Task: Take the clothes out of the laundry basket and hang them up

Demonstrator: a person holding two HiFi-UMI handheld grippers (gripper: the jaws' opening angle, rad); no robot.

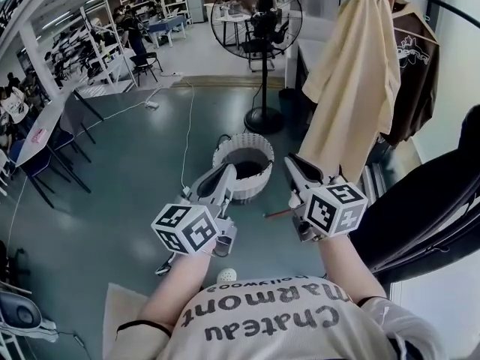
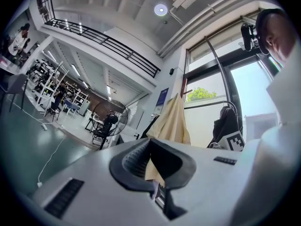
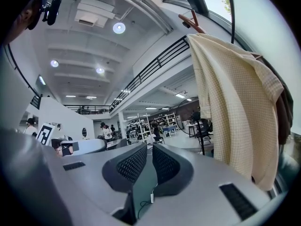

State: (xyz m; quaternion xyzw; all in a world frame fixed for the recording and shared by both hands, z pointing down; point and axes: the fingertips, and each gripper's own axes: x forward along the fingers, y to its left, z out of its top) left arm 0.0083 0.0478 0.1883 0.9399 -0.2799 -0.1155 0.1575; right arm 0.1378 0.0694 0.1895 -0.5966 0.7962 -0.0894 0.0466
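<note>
- Two grippers to log, both held about level, side by side above the green floor [image 1: 112,201].
- Find the left gripper [image 1: 223,175] with its fingers [image 2: 134,161] closed tip to tip; nothing caught between them.
- Find the right gripper [image 1: 296,165] with its fingers [image 3: 131,166] drawn in to a thin slit; only floor seen through it, so empty too.
- Locate the laundry basket [image 1: 222,150] on the floor, ahead of and below both sets of fingers, between the two grippers in the head view, a little nearer the left one.
- Note it as round, with no long axis to speak of, upright, mouth open toward the ceiling; would call for a reach forward and steeply down.
- Cannot tell the contents: interior reads dark only, either shadow or dark cloth.
- See a cream garment [image 1: 352,88] already on the rail at right, long axis vertical, lower hem just beside the right gripper.
- See a dark garment [image 1: 411,73] hanging behind it, further right.
- Judge the task well along or between items: two pieces hung, nothing in hand.
- Judge the left gripper better placed for the next dip; must open before it reaches the rim.
- Note a standing fan [image 1: 256,21] beyond the basket, well apart from it.
</note>
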